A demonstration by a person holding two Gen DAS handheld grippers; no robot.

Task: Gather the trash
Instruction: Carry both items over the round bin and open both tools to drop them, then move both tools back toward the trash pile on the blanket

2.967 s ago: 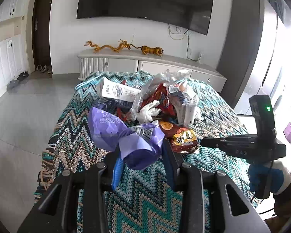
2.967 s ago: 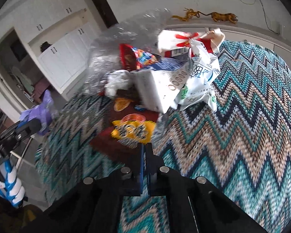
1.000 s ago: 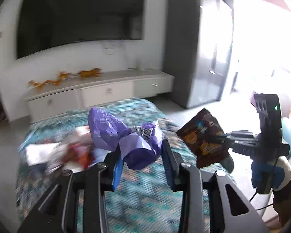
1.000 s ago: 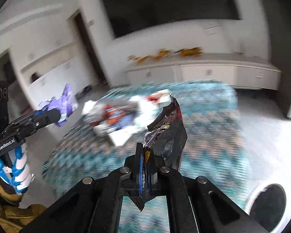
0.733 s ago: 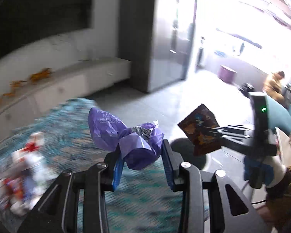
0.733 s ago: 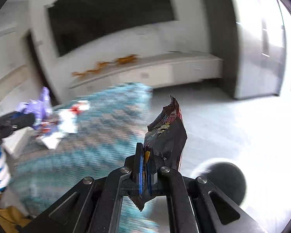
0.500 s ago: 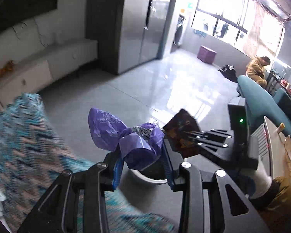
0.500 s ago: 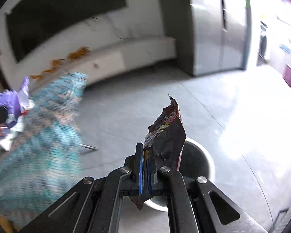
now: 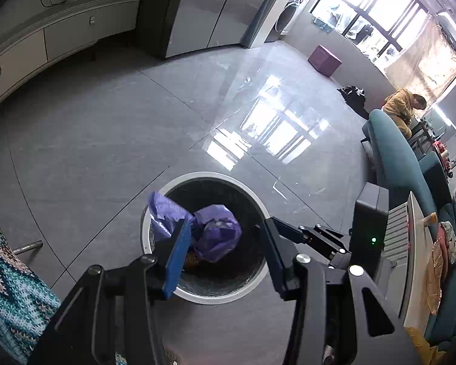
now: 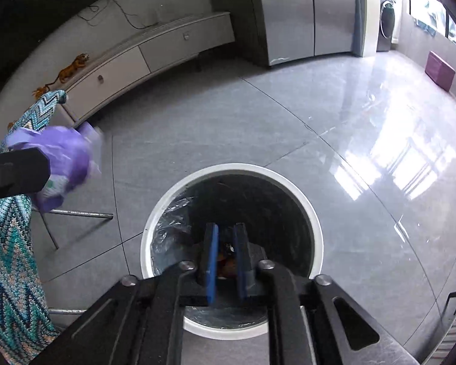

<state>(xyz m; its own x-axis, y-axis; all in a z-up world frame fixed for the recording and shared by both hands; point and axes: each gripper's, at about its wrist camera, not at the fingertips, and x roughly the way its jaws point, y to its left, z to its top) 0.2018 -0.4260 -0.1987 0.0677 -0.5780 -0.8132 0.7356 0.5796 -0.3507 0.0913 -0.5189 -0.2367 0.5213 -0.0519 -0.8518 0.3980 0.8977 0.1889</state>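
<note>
Left wrist view first: the left gripper (image 9: 225, 252) is pointed down over a round trash bin (image 9: 155, 203) with a white rim and a dark inside, which sits on the grey tiled floor (image 9: 106, 121). Its jaws are opening, and the gap between them is already wide. A crumpled purple wrapper (image 9: 209, 231) is seen between them, right above the mouth of the bin; it is still touching the blue pad of the left finger (image 9: 174, 261), while the other finger is well clear of it. Something orange-brown is glimpsed down in the bin under the wrapper, too hidden to be named. The right gripper's black body comes in from the right, just beside the bin. A zigzag knit cloth (image 9: 6, 289) is seen at the lower left edge, a teal sofa (image 9: 401, 164) on the right.

Right wrist view: the right gripper (image 10: 226, 261) is aimed straight down into the same bin (image 10: 316, 237), lined with clear plastic. Its jaws are opening too, a narrow gap being shown between the blue pads. A brownish snack bag (image 10: 226, 258) is glimpsed through that gap; whether it's still touched by the pads or already lying in the bin can't be told. The purple wrapper (image 10: 63, 158) shows blurred at the left, against the left gripper's finger, near the knit cloth (image 10: 12, 258).
</note>
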